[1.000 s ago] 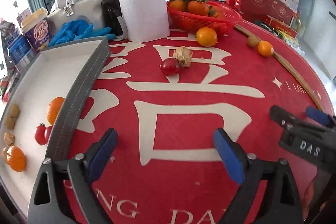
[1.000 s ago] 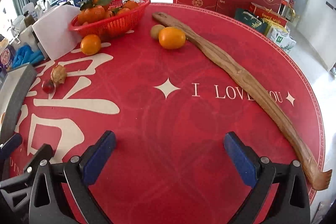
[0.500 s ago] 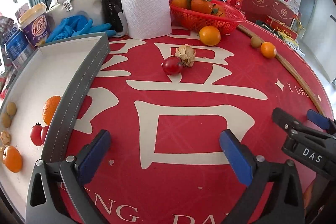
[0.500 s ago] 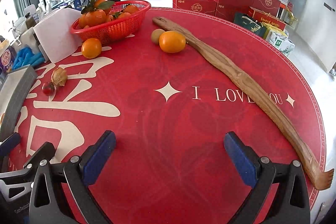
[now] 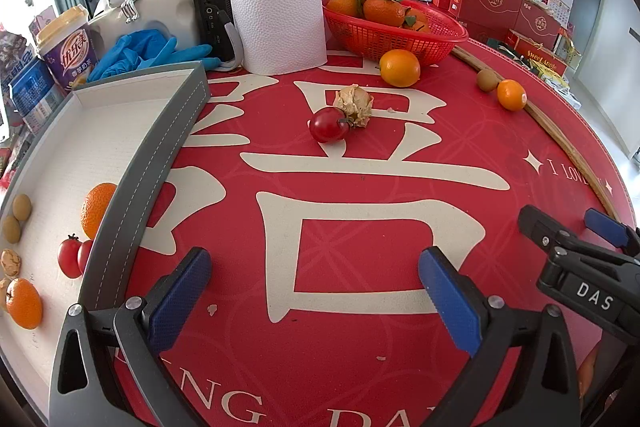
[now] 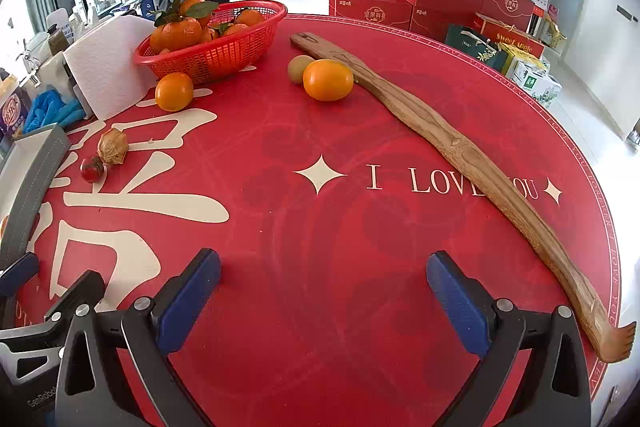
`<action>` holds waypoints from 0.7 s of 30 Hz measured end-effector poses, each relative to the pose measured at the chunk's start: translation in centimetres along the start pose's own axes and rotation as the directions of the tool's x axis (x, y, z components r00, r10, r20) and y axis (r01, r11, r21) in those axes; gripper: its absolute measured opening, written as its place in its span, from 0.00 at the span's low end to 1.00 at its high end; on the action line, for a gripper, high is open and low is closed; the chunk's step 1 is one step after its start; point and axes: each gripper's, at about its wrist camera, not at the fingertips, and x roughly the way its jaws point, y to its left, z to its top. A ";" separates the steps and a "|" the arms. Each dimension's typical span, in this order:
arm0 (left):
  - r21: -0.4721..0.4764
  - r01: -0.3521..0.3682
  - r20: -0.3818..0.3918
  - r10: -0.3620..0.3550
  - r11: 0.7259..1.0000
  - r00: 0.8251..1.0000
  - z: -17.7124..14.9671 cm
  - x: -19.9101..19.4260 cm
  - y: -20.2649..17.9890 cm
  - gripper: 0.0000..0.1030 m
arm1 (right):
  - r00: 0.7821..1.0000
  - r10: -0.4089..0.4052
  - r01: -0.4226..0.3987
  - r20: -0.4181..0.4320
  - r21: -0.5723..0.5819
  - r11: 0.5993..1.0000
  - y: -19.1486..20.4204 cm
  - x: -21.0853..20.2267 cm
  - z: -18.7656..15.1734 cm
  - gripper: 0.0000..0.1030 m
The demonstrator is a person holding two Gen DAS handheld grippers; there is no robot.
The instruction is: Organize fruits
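Fruits [image 5: 329, 124] ahead — both hand-held grippers [image 5: 314, 293] gaping, seemingly hovering

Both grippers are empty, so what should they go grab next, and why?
Probably move the open left gripper forward to the cherry tomato. It lies loose on the mat, nearest the tray, where two tomatoes already sit. The right gripper is open too.

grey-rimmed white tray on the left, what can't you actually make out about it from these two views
- Grey-rimmed white tray, left wrist view: its near and left ends run off the fisheye edge, so a full fruit count is impossible.
- Orange mandarin and red cherry tomatoes inside: partly hidden behind the grey rim.
- Small brown fruits at the tray's far-left side: too small and distorted to identify.
- Right wrist view: only a rim corner shows; the contents are out of frame.
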 end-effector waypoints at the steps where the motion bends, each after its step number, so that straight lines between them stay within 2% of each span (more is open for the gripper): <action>1: 0.000 0.000 0.000 0.000 1.000 1.000 0.0 0.0 0.0 1.00 | 1.000 0.000 0.000 0.000 0.000 1.000 0.0 0.0 0.0 1.00; 21: 0.000 0.000 0.000 0.000 1.000 1.000 0.0 0.0 0.0 1.00 | 1.000 0.000 0.000 0.000 0.000 1.000 -0.1 -0.1 0.0 1.00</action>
